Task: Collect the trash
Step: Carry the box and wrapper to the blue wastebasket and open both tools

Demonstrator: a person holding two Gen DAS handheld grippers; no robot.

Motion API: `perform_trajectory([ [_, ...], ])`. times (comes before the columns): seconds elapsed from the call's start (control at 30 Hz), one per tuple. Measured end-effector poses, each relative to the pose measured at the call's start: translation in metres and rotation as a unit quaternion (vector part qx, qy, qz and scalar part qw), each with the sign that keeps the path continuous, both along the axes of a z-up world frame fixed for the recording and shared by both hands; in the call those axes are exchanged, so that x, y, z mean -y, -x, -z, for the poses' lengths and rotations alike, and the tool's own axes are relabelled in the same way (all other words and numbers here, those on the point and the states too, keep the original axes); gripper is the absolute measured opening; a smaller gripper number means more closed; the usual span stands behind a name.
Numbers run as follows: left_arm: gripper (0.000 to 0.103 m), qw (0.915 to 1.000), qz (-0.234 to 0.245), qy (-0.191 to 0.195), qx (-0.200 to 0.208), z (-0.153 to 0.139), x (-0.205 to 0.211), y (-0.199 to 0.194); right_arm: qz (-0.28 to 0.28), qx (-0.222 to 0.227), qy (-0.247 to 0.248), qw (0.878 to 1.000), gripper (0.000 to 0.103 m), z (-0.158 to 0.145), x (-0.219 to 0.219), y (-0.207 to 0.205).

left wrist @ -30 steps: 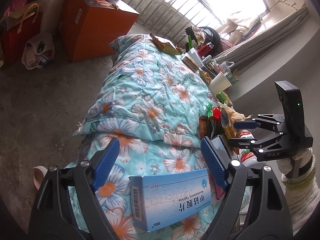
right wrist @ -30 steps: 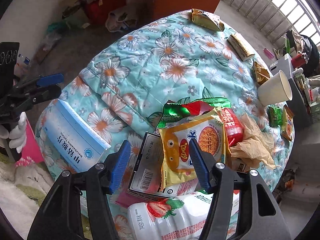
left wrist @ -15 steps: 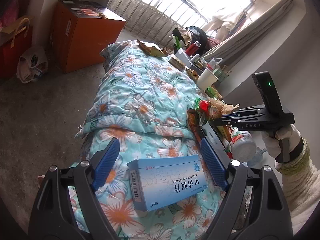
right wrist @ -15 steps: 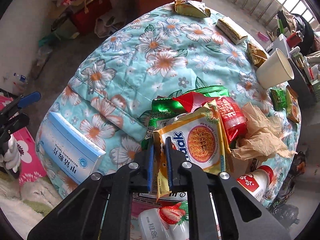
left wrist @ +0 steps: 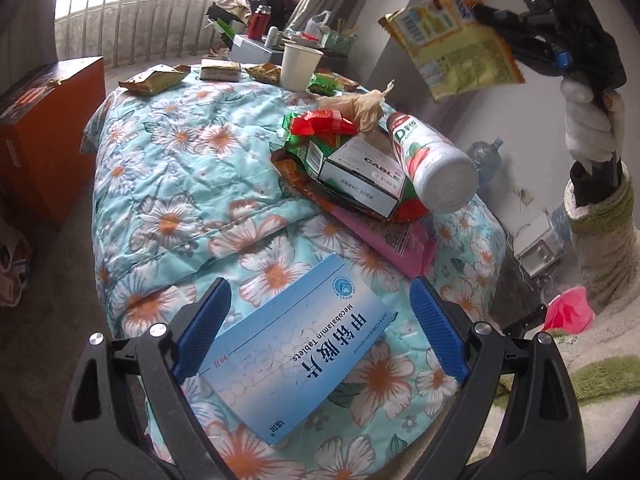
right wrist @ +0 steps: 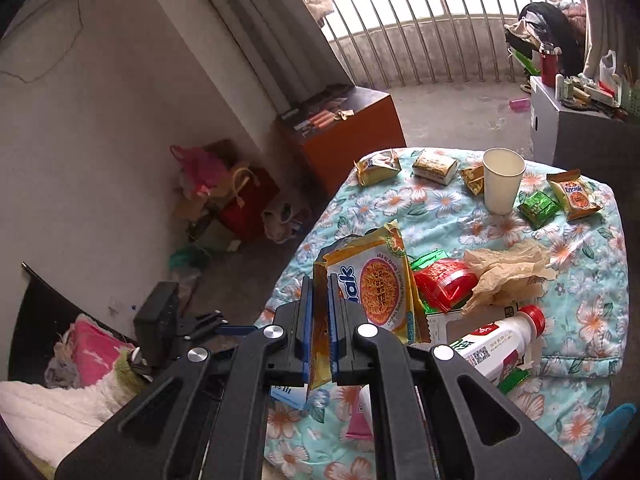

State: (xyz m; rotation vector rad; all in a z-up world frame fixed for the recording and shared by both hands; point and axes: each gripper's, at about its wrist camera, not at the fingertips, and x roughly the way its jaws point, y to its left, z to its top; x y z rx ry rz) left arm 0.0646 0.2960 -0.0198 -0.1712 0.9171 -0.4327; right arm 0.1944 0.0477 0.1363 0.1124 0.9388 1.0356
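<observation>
The right gripper [right wrist: 319,328] is clamping down on the yellow noodle packet [right wrist: 374,280], pinching it by one edge so the rest is sticking up past the fingertips. In the left wrist view the same packet is hanging in the air off to the upper right, well clear of the floral quilt [left wrist: 168,168], with a white-gloved hand [left wrist: 592,120] gripping the handle below it.

The left gripper [left wrist: 320,328] is spread wide, and its jaws have just been opening further. The blue tablet box [left wrist: 296,364] is lying flat on the quilt right between the blue pads, but they aren't pressing on it.

Behind the box the trash pile is sitting mid-quilt: a white cable box [left wrist: 360,176], a strawberry drink bottle [left wrist: 428,160] leaning on it, a red wrapper [left wrist: 324,124], crumpled brown paper [left wrist: 356,104] and a pink packet [left wrist: 388,240] poking out underneath. A paper cup [left wrist: 298,66] is standing upright at the far end among smaller snack packs.

Hard to read: the right gripper's own body is covering the packet's lower edge and most of the tablet box in its view, and the packet's back print is blurring out.
</observation>
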Motion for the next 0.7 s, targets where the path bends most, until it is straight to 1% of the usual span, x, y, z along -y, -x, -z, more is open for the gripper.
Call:
perform_trajectory([
  [0.07,0.086,0.9984,0.045,-0.029,-0.020,0.009,0.012,-0.009,0.020,-0.010,-0.034,0.999,0.007,-0.005,0.027,0.011],
  [0.17,0.086,0.9904,0.099,-0.086,-0.045,0.022,0.031,-0.013,0.053,-0.017,-0.057,0.997,0.007,-0.002,0.064,0.027],
  [0.23,0.086,0.9836,0.121,-0.128,-0.038,0.027,0.042,-0.010,0.074,-0.027,-0.064,0.995,0.007,0.006,0.085,0.035],
  [0.3,0.087,0.9773,0.133,-0.161,-0.035,0.029,0.048,-0.007,0.095,-0.037,-0.069,0.992,0.007,0.017,0.103,0.043],
  [0.37,0.087,0.9725,0.133,-0.188,-0.037,0.033,0.054,-0.007,0.116,-0.049,-0.075,0.989,0.007,0.032,0.120,0.049],
  [0.43,0.087,0.9693,0.131,-0.204,-0.041,0.035,0.059,-0.008,0.135,-0.063,-0.091,0.985,0.007,0.046,0.138,0.056],
  [0.57,0.086,0.9682,0.114,-0.215,-0.055,0.035,0.065,-0.013,0.167,-0.085,-0.124,0.974,0.007,0.068,0.175,0.065],
  [0.7,0.082,0.9665,0.097,-0.228,-0.066,0.034,0.074,-0.013,0.190,-0.084,-0.148,0.967,0.007,0.079,0.208,0.074],
])
